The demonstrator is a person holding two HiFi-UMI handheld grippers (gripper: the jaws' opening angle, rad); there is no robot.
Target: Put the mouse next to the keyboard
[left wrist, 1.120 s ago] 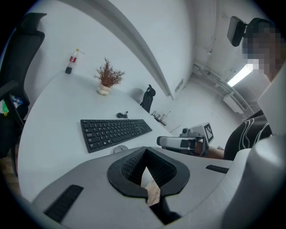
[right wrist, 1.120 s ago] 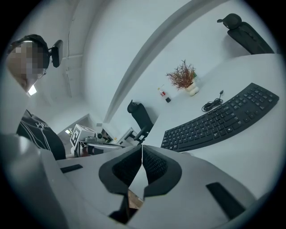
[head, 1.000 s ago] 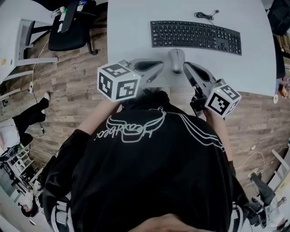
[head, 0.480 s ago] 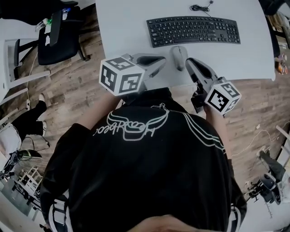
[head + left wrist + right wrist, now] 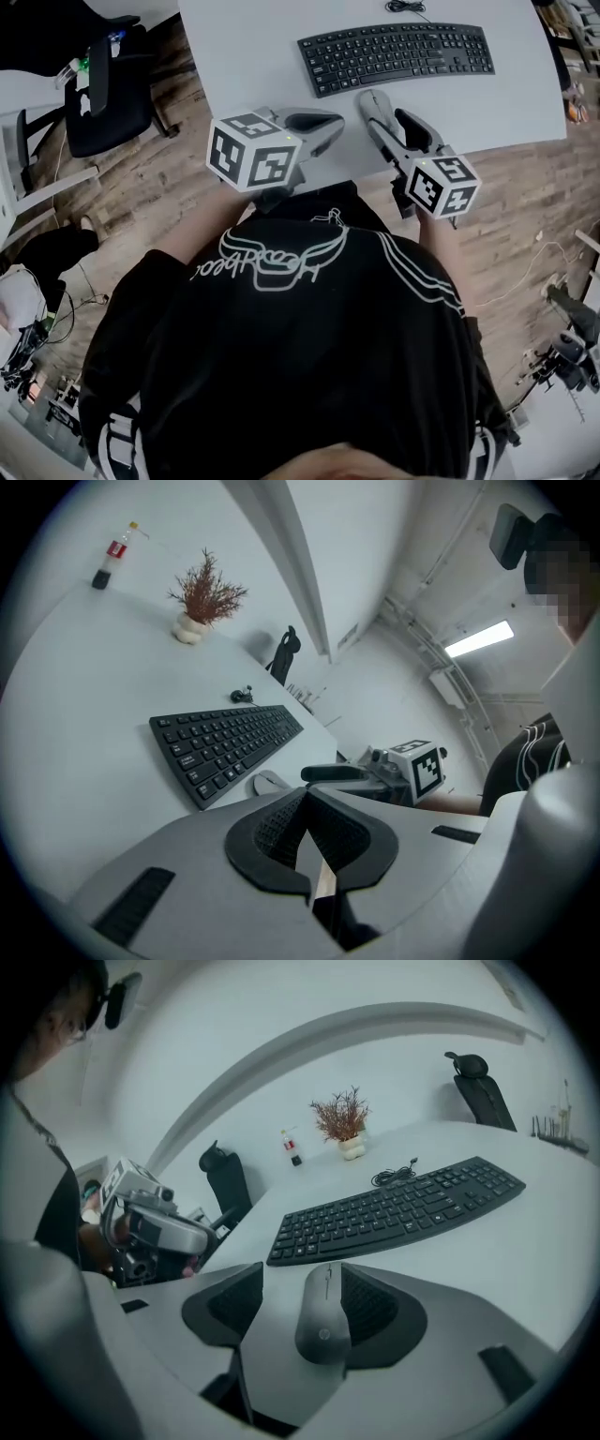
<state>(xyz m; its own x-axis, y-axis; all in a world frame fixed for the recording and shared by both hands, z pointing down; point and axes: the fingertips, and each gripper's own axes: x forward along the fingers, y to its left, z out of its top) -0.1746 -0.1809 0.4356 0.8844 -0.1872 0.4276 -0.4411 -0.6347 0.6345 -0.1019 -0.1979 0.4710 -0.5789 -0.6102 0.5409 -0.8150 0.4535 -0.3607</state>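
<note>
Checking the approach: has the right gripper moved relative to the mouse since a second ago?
Yes. The right gripper has shifted left over the mouse, toward the keyboard; its jaws, just opening, now straddle it.

Soft, even indoor light falls from above. The pale desk (image 5: 244, 66) looks bright without glare, and the keyboard (image 5: 398, 54) casts only a thin, faint shadow. In the left gripper view a ceiling lamp (image 5: 479, 639) at the right is blown out white. Both gripper views bend strongly, with black corners and soft focus along the bottom. The head view is sharp, and darker in its lower half.
</note>
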